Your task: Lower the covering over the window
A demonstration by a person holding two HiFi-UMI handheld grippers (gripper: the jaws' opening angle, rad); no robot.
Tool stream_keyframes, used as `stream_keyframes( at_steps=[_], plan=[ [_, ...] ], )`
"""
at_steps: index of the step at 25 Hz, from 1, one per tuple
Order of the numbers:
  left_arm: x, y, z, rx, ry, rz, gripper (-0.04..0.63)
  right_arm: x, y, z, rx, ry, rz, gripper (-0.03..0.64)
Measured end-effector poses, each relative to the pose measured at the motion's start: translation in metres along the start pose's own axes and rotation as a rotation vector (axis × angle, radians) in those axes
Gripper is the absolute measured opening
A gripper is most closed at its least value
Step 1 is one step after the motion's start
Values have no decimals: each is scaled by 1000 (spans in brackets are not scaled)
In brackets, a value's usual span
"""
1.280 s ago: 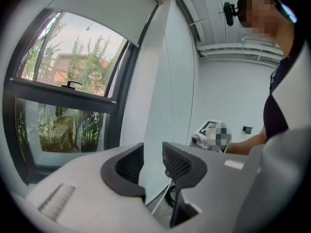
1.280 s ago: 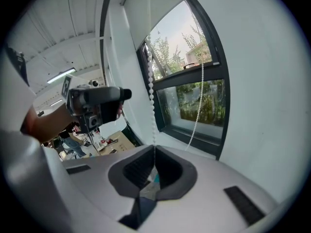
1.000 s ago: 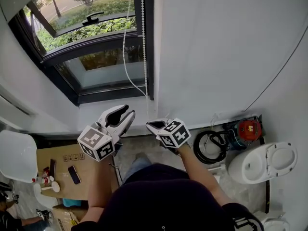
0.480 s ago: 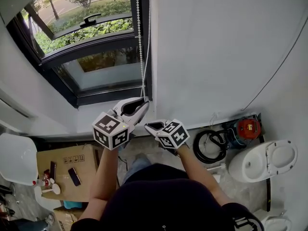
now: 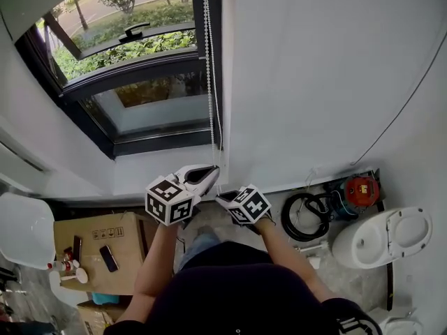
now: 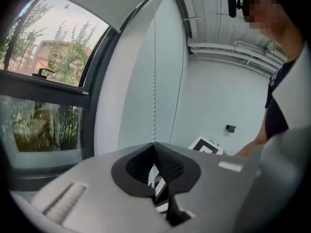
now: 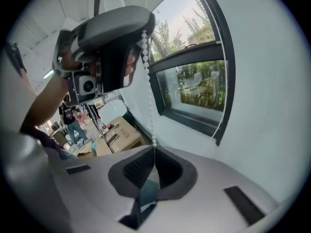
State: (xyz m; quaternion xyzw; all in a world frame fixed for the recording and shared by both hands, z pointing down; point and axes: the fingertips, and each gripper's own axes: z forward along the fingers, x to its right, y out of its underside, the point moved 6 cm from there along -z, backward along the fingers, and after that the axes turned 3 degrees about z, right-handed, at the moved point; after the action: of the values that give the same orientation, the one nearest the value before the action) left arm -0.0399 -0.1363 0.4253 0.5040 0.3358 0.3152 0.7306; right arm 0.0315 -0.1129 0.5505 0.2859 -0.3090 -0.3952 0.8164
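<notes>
So the left gripper (image 5: 208, 173) swung in from the side and its fingers have just snapped closed. It's now pinching the bead chain (image 5: 209, 82) right above the right gripper (image 5: 223, 198), whose fingers are pressed together on that same strand. Both are clamped low by the sill, so this looks like a hand-over-hand pull. The window (image 5: 133, 75) is still bare, and the blind is probably up out of frame. The chain is small round white beads, hanging taut and straight beside the dark frame. The fingers have ribbed black pads.
</notes>
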Motion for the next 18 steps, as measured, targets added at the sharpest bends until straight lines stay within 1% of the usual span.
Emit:
stream_keyframes(
  at_steps=[4, 8, 14, 18],
  plan=[
    [0, 17, -3, -1, 8, -61, 14, 0, 11, 6, -62, 3, -14, 17],
    [-5, 22, -8, 31, 10, -120, 12, -4, 10, 10, -69, -14, -13, 17],
    [-9, 25, -16, 41, 11, -156, 12, -5, 9, 9, -77, -8, -23, 17],
    [-8, 26, -21, 34, 0, -153, 12, -4, 8, 4, -62, 4, -21, 17]
  ],
)
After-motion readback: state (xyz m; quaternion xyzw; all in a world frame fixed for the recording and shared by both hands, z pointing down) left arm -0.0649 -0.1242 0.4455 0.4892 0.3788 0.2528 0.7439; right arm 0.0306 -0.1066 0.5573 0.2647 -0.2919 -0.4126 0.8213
